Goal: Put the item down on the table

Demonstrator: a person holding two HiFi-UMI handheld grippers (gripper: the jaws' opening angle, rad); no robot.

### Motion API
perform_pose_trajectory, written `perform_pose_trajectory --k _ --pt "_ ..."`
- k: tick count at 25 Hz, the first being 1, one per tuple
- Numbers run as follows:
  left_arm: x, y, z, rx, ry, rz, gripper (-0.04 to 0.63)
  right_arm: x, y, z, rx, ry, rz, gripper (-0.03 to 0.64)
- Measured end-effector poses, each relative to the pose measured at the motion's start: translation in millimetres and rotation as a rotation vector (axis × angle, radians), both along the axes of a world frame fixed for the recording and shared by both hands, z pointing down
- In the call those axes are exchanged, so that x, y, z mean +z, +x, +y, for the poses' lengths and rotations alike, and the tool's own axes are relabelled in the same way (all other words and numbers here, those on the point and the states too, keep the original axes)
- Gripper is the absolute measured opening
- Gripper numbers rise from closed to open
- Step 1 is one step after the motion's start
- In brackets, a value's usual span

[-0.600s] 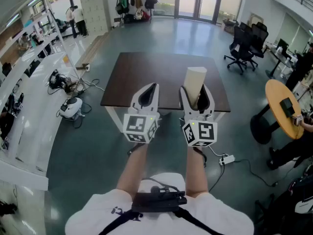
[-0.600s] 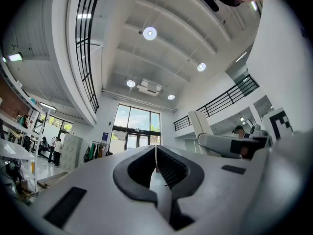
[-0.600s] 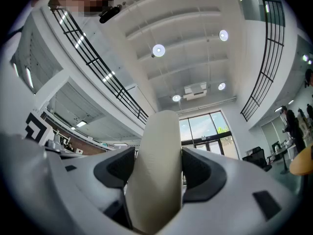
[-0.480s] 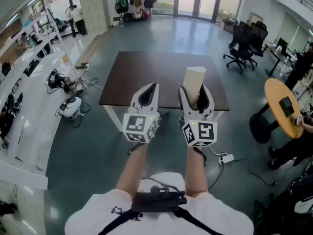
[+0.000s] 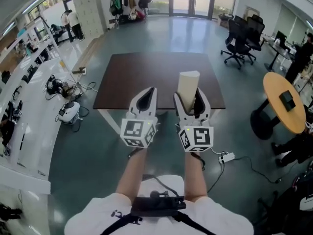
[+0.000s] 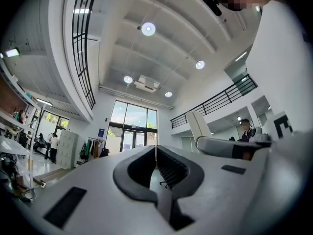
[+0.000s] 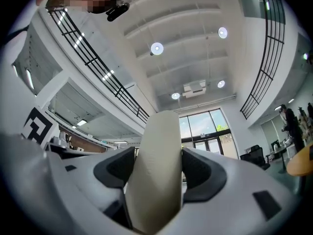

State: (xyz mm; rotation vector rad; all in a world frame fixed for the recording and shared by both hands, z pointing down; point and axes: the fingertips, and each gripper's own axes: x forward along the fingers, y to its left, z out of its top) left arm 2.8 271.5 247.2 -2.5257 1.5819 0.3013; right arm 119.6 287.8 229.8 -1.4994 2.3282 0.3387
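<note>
The person stands just short of the dark brown table [image 5: 146,70], both tools raised in front of the chest and tipped a little upward. The right gripper [image 5: 192,98] is clamped on the cream item [image 5: 188,84], a tall rounded thing (a roll or a tube, hard to say which). Its dark pads [image 7: 201,173] press on either side and its top pokes out past the tips. It is up in the air, not on the table. The left gripper [image 5: 146,96] beside it carries nothing, its jaws drawn together. Office chairs [image 5: 240,34] stand beyond the table.
</note>
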Motion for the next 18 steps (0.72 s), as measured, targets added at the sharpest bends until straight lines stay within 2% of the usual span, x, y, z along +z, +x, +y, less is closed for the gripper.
perform_pose_trajectory --k 9,18 --pt "5.9 21.8 -36.2 0.006 -0.005 -0.042 0.014 3.6 18.1 -35.4 0.011 -0.004 -0.031 0.311" --pt "1.6 24.0 -150.1 0.041 0.023 -0.012 0.014 -0.2 18.9 -137.3 0.041 0.011 -0.012 0.311"
